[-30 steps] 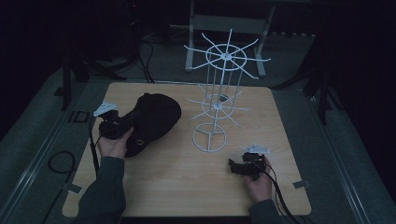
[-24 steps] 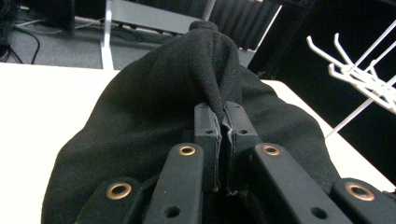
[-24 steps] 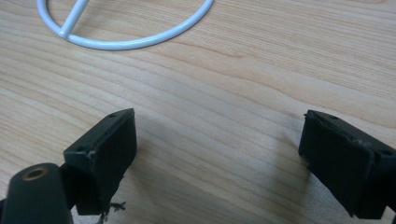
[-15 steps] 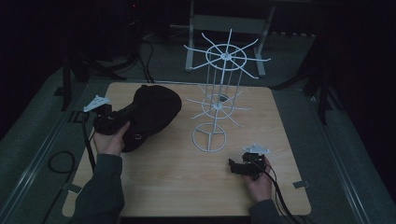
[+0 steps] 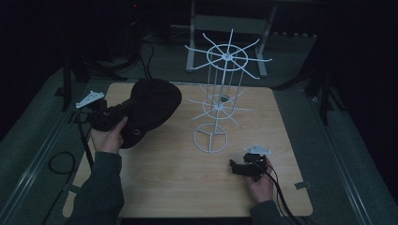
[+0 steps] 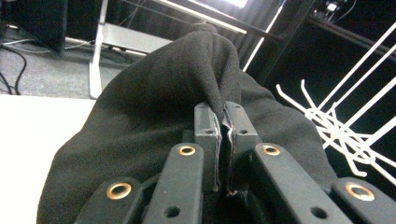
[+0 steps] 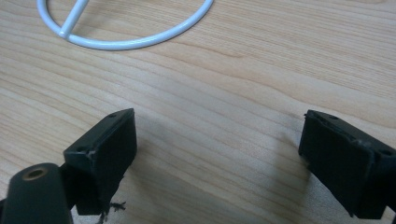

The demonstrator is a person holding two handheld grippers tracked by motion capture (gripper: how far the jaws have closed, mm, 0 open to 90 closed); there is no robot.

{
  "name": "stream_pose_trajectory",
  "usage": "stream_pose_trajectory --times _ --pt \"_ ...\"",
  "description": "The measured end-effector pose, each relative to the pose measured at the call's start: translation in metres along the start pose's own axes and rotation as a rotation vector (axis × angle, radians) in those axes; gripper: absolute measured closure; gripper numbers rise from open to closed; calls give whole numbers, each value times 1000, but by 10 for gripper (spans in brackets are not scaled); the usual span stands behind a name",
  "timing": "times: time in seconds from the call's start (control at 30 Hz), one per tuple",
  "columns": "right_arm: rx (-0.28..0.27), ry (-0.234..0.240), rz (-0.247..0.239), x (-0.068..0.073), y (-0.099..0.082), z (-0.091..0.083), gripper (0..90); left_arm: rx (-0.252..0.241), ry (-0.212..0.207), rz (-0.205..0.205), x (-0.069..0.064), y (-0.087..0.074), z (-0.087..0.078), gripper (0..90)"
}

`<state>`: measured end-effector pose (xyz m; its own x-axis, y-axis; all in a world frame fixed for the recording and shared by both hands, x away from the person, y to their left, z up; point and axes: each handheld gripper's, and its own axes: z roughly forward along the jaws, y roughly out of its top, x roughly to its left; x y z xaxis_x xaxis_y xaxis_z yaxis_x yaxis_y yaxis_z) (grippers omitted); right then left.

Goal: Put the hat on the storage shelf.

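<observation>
Dark floor and cables surround one pale wood-grain counter with rounded corners. On it stands a single white wire rack, two tiers of spoked hooks above a ring base. One black cap of soft knit-like fabric sits toward the counter's left side, a fold of its cloth pinched between the left gripper jaws, which are closed tight on it. The right gripper rests low over bare wood near the ring base, its jaws spread wide and holding nothing.
</observation>
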<state>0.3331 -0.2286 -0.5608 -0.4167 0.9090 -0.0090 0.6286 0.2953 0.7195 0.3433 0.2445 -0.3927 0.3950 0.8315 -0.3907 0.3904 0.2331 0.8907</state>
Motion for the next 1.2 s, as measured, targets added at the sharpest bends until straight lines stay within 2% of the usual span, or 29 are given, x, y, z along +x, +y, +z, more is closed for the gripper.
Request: stream_pose_trajectory --times 0.2,0.57,0.83,1.0,1.2 --pt "0 0 0 0 0 0 111 -7 -14 4 -3 5 -1 865" --pt "-1 1 0 0 0 0 111 -36 -62 -17 -4 12 -2 864" --pt "0 1 -1 0 0 0 111 -66 -102 -51 -5 16 -4 864" --pt "1 1 -1 0 0 0 111 -77 -114 -51 -8 18 -4 864" --pt "1 1 -1 0 0 0 111 -99 -135 -69 -9 21 -5 864"
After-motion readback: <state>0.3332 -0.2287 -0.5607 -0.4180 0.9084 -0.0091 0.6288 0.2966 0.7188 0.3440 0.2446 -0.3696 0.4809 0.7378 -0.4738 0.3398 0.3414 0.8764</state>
